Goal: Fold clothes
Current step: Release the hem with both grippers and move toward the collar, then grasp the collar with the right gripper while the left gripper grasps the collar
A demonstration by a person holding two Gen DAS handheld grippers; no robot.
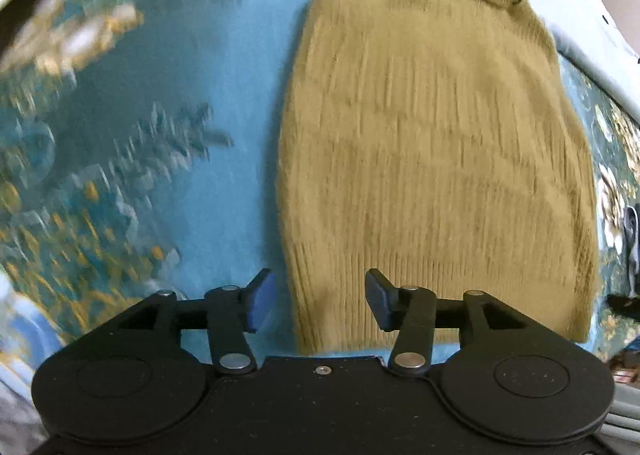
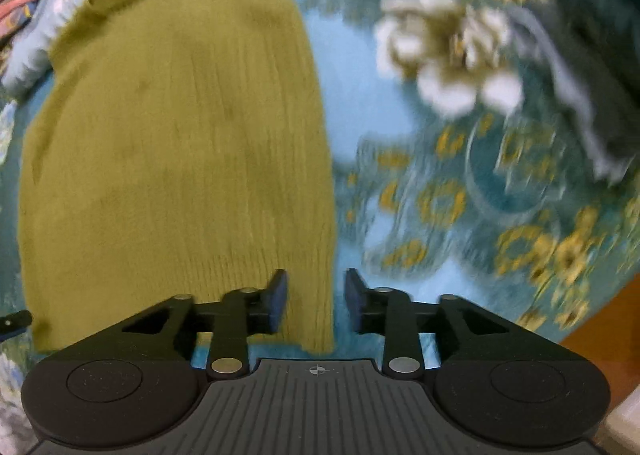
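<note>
An olive-green ribbed knit sweater [image 1: 432, 159] lies flat on a blue floral bedspread [image 1: 224, 67], sleeves folded in, collar at the far end. My left gripper [image 1: 320, 301] is open and empty, hovering over the sweater's near left hem corner. In the right wrist view the sweater [image 2: 176, 143] fills the left half. My right gripper [image 2: 316, 299] is open and empty over the near right hem corner, which sits between its fingers. Both views are motion-blurred.
The bedspread [image 2: 460, 195] with white and yellow flowers spreads to both sides. A pale pillow [image 2: 36, 51] lies beyond the collar. A grey cloth [image 2: 568, 87] lies at the far right. An orange-brown floor [image 2: 608, 327] shows past the bed's edge.
</note>
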